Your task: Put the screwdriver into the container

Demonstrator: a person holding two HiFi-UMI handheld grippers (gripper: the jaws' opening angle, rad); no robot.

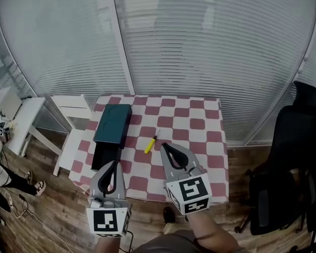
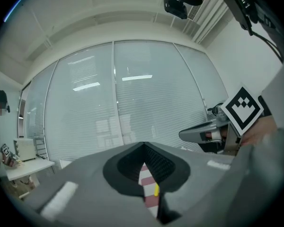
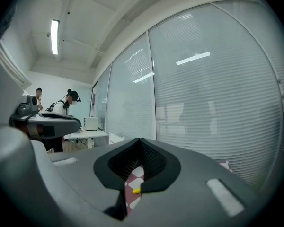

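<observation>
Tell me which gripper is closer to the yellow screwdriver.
The right gripper: in the head view its tips show just right of the screwdriver, while the left gripper is farther off.

Back wall: glazed partition [image 1: 210, 51], white mullions, horizontal blinds drawn behind every pane.
Floor [image 1: 47, 220]: brown wood planks.
Desk [image 1: 200, 141]: 1, square, covered by a red-and-white checked cloth.
White chair [image 1: 68, 109]: 1, just beside the desk's left edge.
White side table [image 1: 22, 115]: 1, far left, against the glazing.
Black office chair [image 1: 297, 152]: 1, at right, near the desk.
Ceiling: white, with 1 lit strip lamp [image 3: 55, 30].
</observation>
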